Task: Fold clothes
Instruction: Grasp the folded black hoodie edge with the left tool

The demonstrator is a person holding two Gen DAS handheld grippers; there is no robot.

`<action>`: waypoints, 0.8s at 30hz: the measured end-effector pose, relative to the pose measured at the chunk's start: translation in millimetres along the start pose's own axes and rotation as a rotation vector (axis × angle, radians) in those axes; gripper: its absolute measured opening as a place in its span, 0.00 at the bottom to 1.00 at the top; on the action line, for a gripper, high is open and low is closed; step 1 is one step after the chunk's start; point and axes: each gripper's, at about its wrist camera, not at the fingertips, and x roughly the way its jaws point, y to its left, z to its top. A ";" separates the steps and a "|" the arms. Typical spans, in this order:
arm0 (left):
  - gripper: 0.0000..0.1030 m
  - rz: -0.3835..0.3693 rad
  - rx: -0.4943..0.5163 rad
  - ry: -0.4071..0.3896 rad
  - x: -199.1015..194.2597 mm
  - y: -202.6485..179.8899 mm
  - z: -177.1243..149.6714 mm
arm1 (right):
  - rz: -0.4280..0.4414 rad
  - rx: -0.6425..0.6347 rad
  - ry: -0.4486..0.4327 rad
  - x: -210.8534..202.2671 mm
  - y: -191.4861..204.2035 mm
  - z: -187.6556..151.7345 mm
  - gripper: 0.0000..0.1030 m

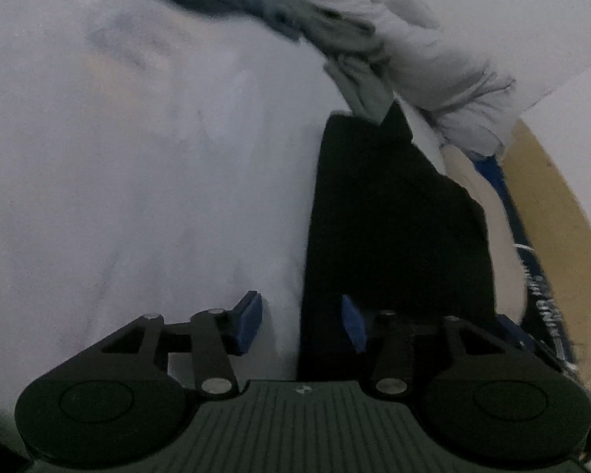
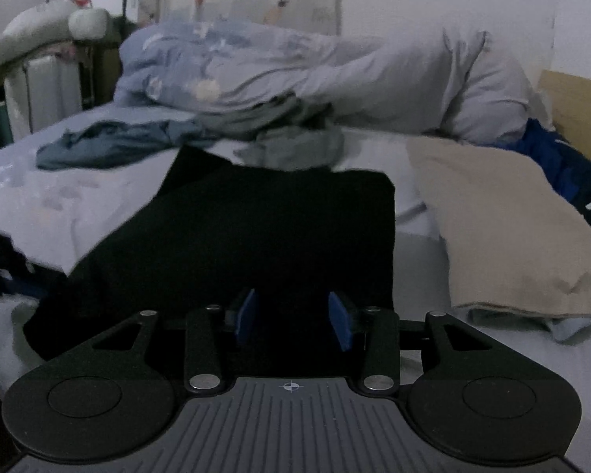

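We see both the left gripper point(image 1: 301, 323) and right gripper point(image 2: 292, 319) wide, holding nothing, above the black garment point(image 2: 256, 228) on the bed point(image 1: 138, 157).

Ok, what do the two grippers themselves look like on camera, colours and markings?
They look alike. The left gripper and right gripper each have a matte black body with a ribbed centre plate bearing a small crosshair mark, round black discs at both sides, black linkage bars with silver pivot pins, and two flat blue fingers. No cables, sleeves or hands show.
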 end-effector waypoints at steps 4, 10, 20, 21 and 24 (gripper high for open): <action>0.53 -0.110 -0.054 0.046 20.2 5.6 10.1 | 0.049 0.004 -0.030 -4.0 0.8 3.6 0.45; 0.53 -0.171 -0.033 0.096 57.8 -2.4 30.9 | 0.134 -0.010 -0.037 -8.9 1.4 -0.2 0.48; 0.57 -0.237 -0.041 0.190 98.9 -6.6 83.8 | 0.153 -0.004 -0.009 -14.2 -4.6 -5.5 0.53; 0.57 -0.240 -0.049 0.205 98.9 -5.3 85.6 | 0.152 -0.003 -0.003 -13.7 -5.5 -6.1 0.53; 0.58 -0.239 -0.077 0.235 93.3 -0.9 88.8 | 0.155 0.002 0.018 -11.1 -7.4 -7.9 0.56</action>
